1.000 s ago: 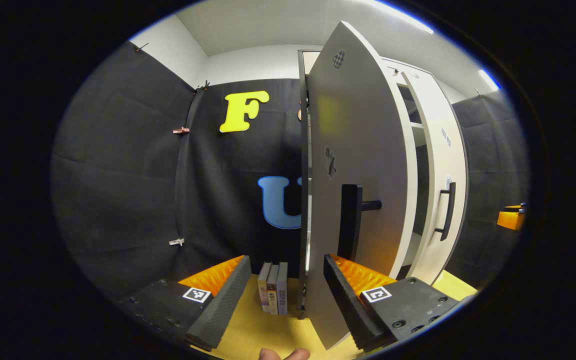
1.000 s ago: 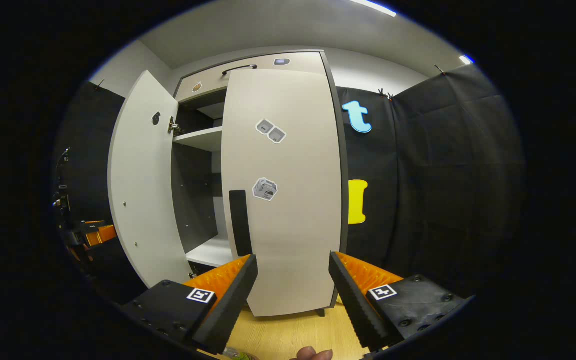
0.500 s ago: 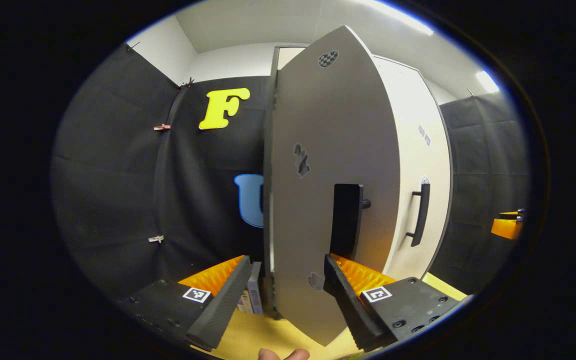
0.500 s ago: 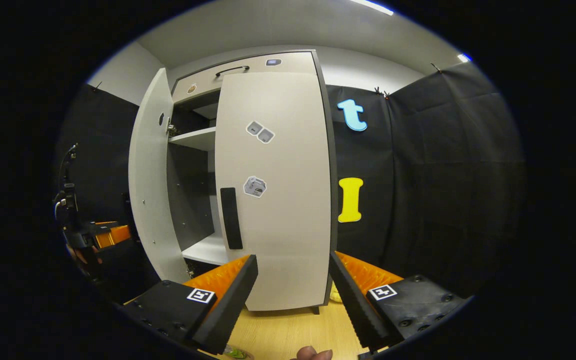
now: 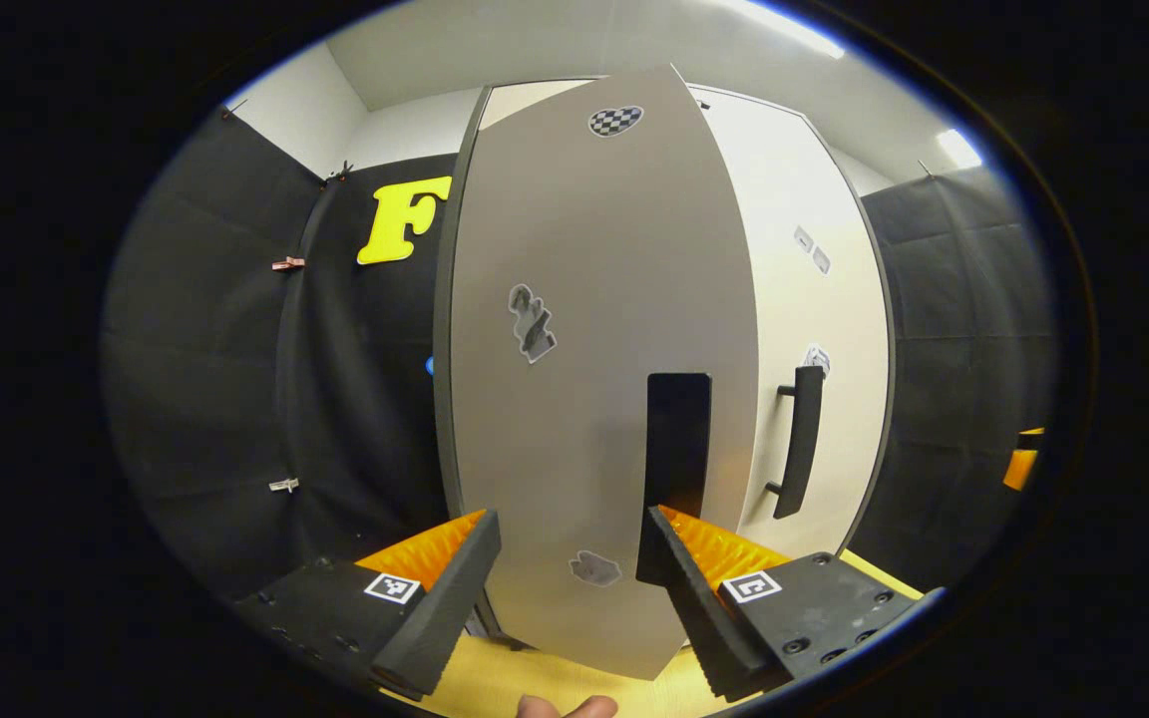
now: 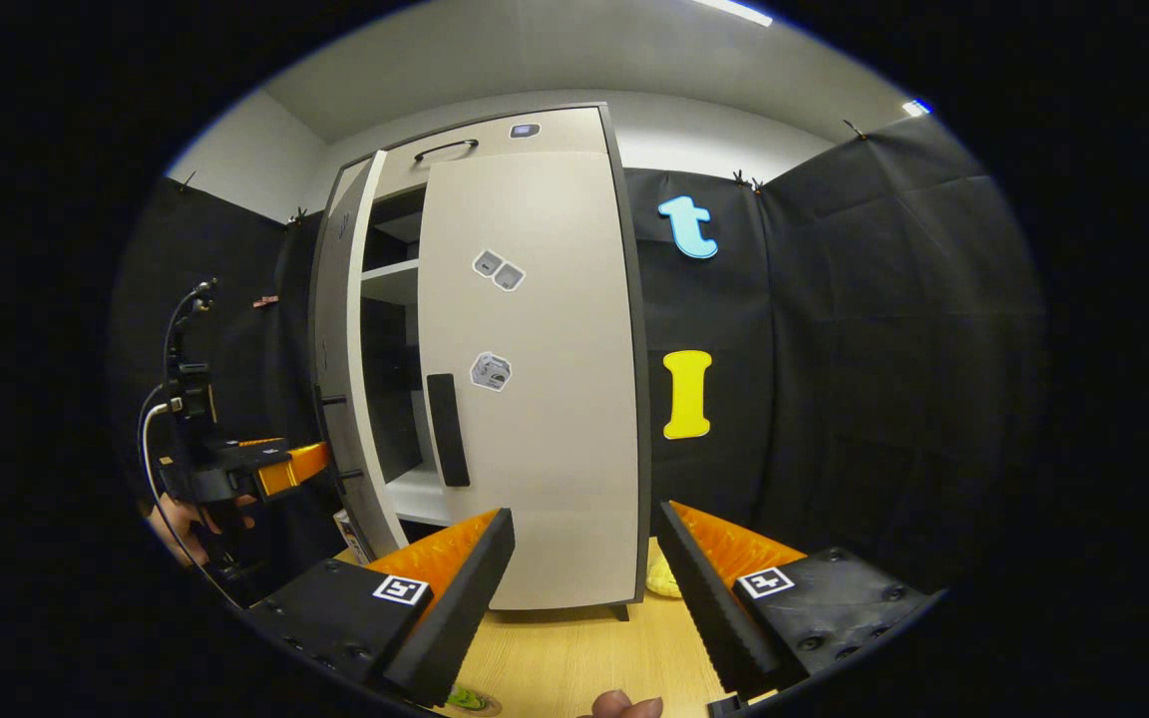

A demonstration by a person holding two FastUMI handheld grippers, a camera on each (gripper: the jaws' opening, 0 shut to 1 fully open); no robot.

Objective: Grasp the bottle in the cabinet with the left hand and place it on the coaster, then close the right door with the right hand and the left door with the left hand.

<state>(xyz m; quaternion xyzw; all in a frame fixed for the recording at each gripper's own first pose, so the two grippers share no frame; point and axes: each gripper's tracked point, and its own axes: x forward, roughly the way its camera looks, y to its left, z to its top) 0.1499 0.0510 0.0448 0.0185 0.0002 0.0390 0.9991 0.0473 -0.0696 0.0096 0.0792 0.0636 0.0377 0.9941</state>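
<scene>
While the left door (image 5: 584, 399) is only partly swung in, a gap onto the shelves (image 6: 390, 289) remains between it and the right door (image 6: 535, 399), which sits flush against the cabinet (image 6: 495, 135). The left gripper (image 5: 569, 588) is held close in front of the left door with its fingers spread wide and nothing pinched between them; its right-hand finger lies just beside the lower end of the black handle (image 5: 676, 439), though contact cannot be told. The right gripper (image 6: 584, 588) is held back from the cabinet above the wooden table (image 6: 574, 658), its fingers likewise spread and empty.

The bottle is not made out, and the green thing at the bottom edge of the right gripper view is too small to be identified as bottle or coaster.

The step in hand is judged to be the closing of the left door. It would best be done with a flat, steady push on the panel near the handle side, far from the hinge, so that little force is needed. The push should be eased near the end so the door is not slammed or bounced back, and the fingers should be kept clear of the closing gap.
</scene>
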